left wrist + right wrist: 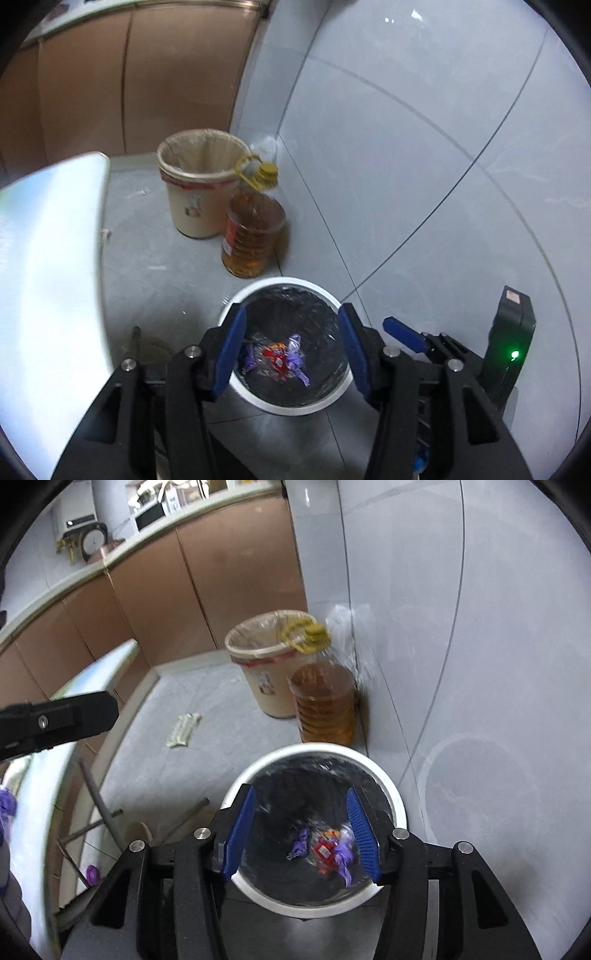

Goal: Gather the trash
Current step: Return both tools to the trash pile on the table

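Note:
A white-rimmed trash bin (236,295) with a black liner stands on the floor below both grippers; it also shows in the right wrist view (391,786). Crumpled purple and red wrappers (280,358) lie at its bottom, also seen in the right wrist view (328,849). My left gripper (291,347) is open and empty above the bin. My right gripper (301,834) is open and empty above it too; its blue finger (404,334) shows at the right of the left wrist view. The left gripper's body (55,720) shows at the left of the right wrist view.
A beige bin (199,184) with a clear liner and a large oil bottle (255,229) stand against the tiled wall (406,147). A white table edge (48,258) is on the left. A flat packet (183,729) lies on the floor. Brown cabinets (147,590) are behind.

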The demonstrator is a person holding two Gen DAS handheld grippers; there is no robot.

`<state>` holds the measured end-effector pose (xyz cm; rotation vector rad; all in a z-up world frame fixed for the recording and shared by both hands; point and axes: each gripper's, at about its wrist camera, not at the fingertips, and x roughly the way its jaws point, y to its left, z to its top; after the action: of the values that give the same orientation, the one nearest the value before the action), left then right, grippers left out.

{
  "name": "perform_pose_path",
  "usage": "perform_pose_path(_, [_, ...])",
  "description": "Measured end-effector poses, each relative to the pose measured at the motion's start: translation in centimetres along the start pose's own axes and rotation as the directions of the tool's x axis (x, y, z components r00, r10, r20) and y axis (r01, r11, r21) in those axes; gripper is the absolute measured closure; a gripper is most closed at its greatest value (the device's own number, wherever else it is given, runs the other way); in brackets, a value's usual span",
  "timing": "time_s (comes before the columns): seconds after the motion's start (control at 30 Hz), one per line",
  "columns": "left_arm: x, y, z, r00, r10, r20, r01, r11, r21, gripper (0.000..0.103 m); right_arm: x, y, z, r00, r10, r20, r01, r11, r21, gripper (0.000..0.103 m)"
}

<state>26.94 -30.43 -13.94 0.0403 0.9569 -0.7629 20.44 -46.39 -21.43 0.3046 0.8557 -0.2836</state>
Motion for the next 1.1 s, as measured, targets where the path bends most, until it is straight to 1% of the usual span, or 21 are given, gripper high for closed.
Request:
perform_pose_path(0.17, [-5.3, 1.1, -0.8, 0.996, 0.042, 0.077, -0.042, 0.999, -0.003, 0.053, -4.1, 3.1, 1.2, 0.996, 0.041, 0.078, -0.037, 0.998, -0.048, 0.049])
perform_pose_path(0.37, [-11.7, 3.6, -2.7, 0.984, 0.088, 0.155, -0.081, 0.996, -0.047, 0.053, -9.3, 7.6, 2.2, 0.980, 0.121, 0.157, -0.103, 0.987, -0.120, 0.048])
perform_pose_path(0.5, [-15.9, 6.3, -4.6, 0.970, 0.136, 0.203, -0.118, 0.988, -0.096, 0.053, -12.1, 10.9, 2.4, 0.966, 0.179, 0.185, -0.146, 0.973, -0.180, 0.048])
perform_pose_path(0.67, [-21.1, 10.0, -7.2, 0.944, 0.214, 0.251, -0.180, 0.972, -0.155, 0.053, -14.7, 14.7, 2.2, 0.947, 0.255, 0.195, -0.206, 0.948, -0.242, 0.047])
perform_pose_path(0.7, [-21.6, 10.5, -7.6, 0.940, 0.225, 0.255, -0.188, 0.969, -0.163, 0.053, -15.0, 15.2, 2.2, 0.944, 0.266, 0.193, -0.215, 0.944, -0.250, 0.047])
perform_pose_path(0.8, [-24.3, 13.4, -9.5, 0.919, 0.288, 0.269, -0.237, 0.949, -0.206, 0.049, -15.9, 17.9, 2.0, 0.927, 0.334, 0.171, -0.278, 0.918, -0.284, 0.047])
perform_pose_path(0.87, [-25.9, 15.4, -10.7, 0.907, 0.322, 0.270, -0.261, 0.935, -0.239, 0.048, -16.1, 19.2, 1.7, 0.919, 0.365, 0.152, -0.307, 0.901, -0.305, 0.047])
perform_pose_path(0.97, [-27.9, 18.2, -12.6, 0.879, 0.393, 0.268, -0.322, 0.906, -0.274, 0.048, -16.1, 22.1, 1.2, 0.902, 0.418, 0.109, -0.362, 0.869, -0.337, 0.047])
perform_pose_path(1.0, [-28.8, 19.8, -13.6, 0.870, 0.421, 0.259, -0.343, 0.891, -0.297, 0.048, -15.9, 23.0, 1.1, 0.896, 0.434, 0.095, -0.378, 0.858, -0.347, 0.047])
perform_pose_path(1.07, [-29.7, 22.0, -14.7, 0.861, 0.447, 0.243, -0.360, 0.873, -0.330, 0.048, -15.6, 24.9, 0.6, 0.887, 0.457, 0.064, -0.405, 0.837, -0.367, 0.047])
perform_pose_path(1.1, [-30.1, 23.3, -15.4, 0.853, 0.468, 0.230, -0.377, 0.858, -0.350, 0.048, -15.3, 25.8, 0.3, 0.881, 0.470, 0.046, -0.421, 0.826, -0.374, 0.047])
